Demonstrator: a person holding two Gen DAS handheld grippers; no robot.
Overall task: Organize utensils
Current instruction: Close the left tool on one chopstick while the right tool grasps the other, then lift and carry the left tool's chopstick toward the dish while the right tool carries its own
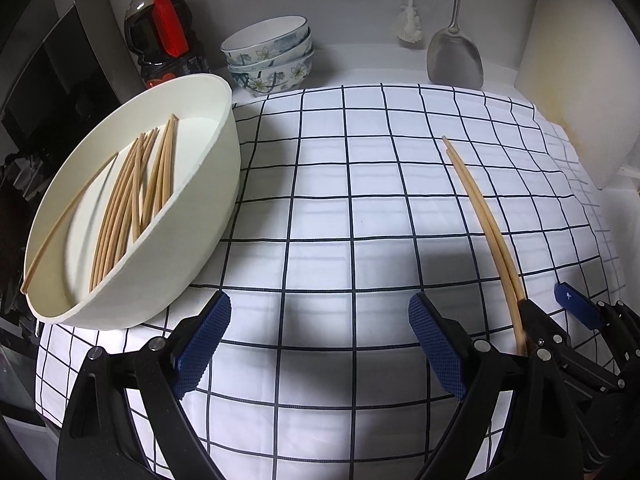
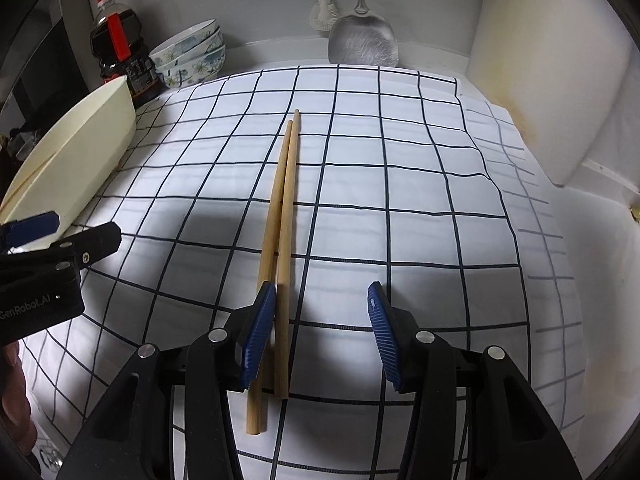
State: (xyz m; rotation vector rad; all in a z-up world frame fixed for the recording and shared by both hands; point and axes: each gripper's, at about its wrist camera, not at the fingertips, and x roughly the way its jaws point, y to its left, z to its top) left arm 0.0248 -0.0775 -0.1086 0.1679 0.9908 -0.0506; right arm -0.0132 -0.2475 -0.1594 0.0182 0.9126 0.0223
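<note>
Left edge of the counter: a white basin (image 1: 200, 184) sits partly on the checked cloth (image 1: 360, 208), loose wooden chopsticks (image 1: 132, 204) lying in it.
Back left corner: a dark sauce bottle (image 1: 160, 36) with a red cap stands beside a stack of floral bowls (image 1: 272, 60).
Back wall: a white brush (image 1: 408, 24) and a metal spatula (image 1: 454, 56) hang above the counter's rear edge.
Left gripper (image 1: 320, 344): jaws wide, nothing between the blue pads, over the cloth's near edge.
Cloth, right of centre: a pair of chopsticks (image 2: 286, 200) lies side by side, tips toward the back wall.
Right gripper (image 2: 320, 336): jaws partly apart around the pair's near ends; the left pad (image 2: 258, 340) is against the sticks, the right pad (image 2: 384, 340) stands clear.
Right edge: a white cutting board (image 2: 532, 72) leans on the wall.
</note>
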